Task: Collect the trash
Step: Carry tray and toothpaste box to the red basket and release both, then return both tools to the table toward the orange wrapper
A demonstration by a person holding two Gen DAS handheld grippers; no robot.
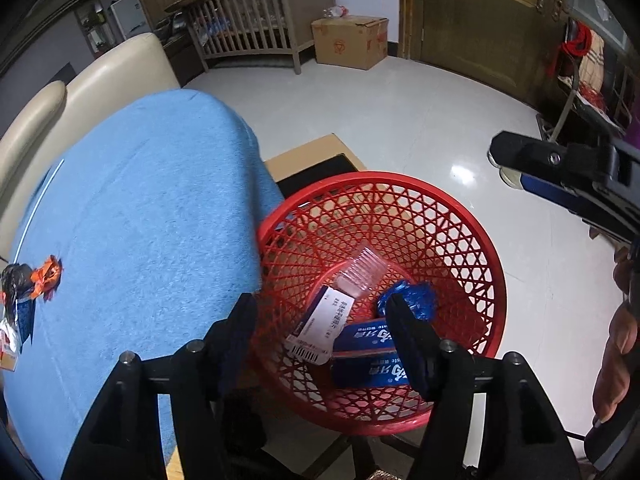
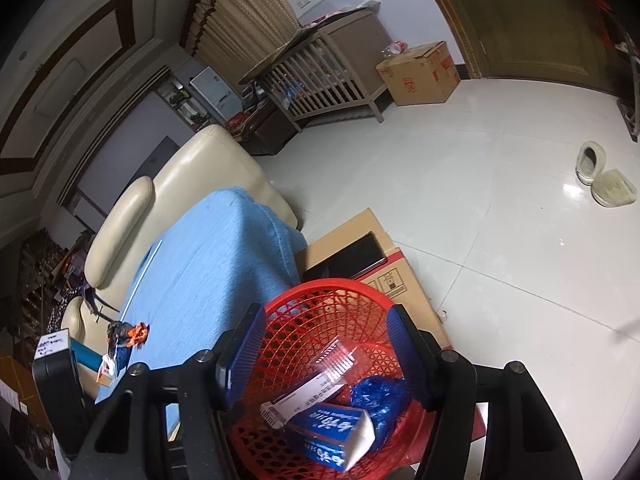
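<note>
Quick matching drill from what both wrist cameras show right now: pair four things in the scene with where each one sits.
Things:
1. blue toothpaste box
2. orange wrapper
3. pale slippers
4. closed cardboard carton

Places:
A. on the white tiled floor, out in the open
B. inside the red basket
C. against the far wall, beside the wooden crib
D. on the blue cloth

Pairs: 1-B, 2-D, 3-A, 4-C
</note>
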